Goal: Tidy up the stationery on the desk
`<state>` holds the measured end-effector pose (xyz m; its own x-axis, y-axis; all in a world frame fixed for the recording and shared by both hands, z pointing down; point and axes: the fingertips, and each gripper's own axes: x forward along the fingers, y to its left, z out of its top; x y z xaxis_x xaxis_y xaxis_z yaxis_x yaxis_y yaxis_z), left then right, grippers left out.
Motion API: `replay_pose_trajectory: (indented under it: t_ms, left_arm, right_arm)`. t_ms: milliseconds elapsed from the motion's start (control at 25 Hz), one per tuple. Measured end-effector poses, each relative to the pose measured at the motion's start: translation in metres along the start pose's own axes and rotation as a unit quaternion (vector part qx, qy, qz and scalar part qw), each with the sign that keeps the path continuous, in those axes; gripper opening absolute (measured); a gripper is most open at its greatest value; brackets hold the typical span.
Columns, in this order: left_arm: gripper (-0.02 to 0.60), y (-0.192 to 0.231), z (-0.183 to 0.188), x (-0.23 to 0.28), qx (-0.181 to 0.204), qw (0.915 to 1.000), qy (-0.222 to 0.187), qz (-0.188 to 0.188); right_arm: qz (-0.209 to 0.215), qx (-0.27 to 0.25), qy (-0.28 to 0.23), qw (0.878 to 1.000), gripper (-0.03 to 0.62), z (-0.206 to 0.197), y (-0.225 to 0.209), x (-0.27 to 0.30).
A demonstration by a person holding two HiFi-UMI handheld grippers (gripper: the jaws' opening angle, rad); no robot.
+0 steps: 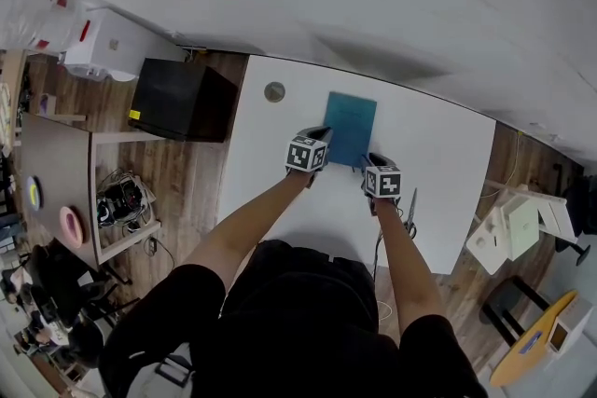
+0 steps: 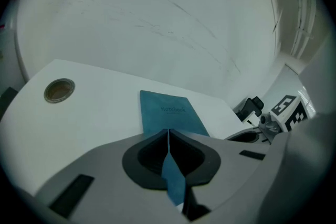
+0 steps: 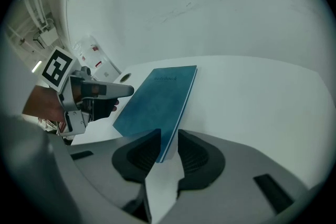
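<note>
You had just one readable word in front of you: "notebook", printed small in dark letters on the teal cover of the notebook (image 2: 169, 113).

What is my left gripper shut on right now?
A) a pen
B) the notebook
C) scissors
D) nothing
B: the left gripper has its jaws pressed together on a teal edge of the notebook.
</note>
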<state>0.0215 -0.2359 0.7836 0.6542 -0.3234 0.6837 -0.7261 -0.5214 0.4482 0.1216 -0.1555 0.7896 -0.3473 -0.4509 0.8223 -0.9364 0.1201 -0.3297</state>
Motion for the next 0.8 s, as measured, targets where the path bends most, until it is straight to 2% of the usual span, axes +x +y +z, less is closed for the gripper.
replay_pose_trajectory:
  t_ms: [160,320,480,640,800]
  left_arm:
    - [0.02,-0.017,-0.007,-0.02,-0.014,0.9998,-0.013,-0.01]
    - [0.02,-0.03,-0.011,-0.057,-0.032,0.9983,-0.045,-0.018]
    - [0.02,-0.02,-0.026,-0.108,-0.033,0.997,-0.069,-0.012]
    - [0.02,-0.006,-0.061,-0.147,-0.052,0.9966,-0.063,-0.001]
    - [0.02,0.012,-0.097,-0.175,-0.075,0.9949,-0.064,0.021]
  right_arm:
    - [-0.009,0.019,-0.019,1.0,0.11,-0.014,0.004,-0.019]
    - [0.002,0.012,-0.031,0.999,0.11,-0.024,0.021,-0.039]
    - [0.024,-0.027,-0.031,0.999,0.11,-0.041,0.059,-0.049]
    - [0.044,-0.084,-0.016,0.995,0.11,-0.063,0.099,-0.049]
    - [0.062,-0.113,-0.001,0.992,0.11,-0.078,0.137,-0.042]
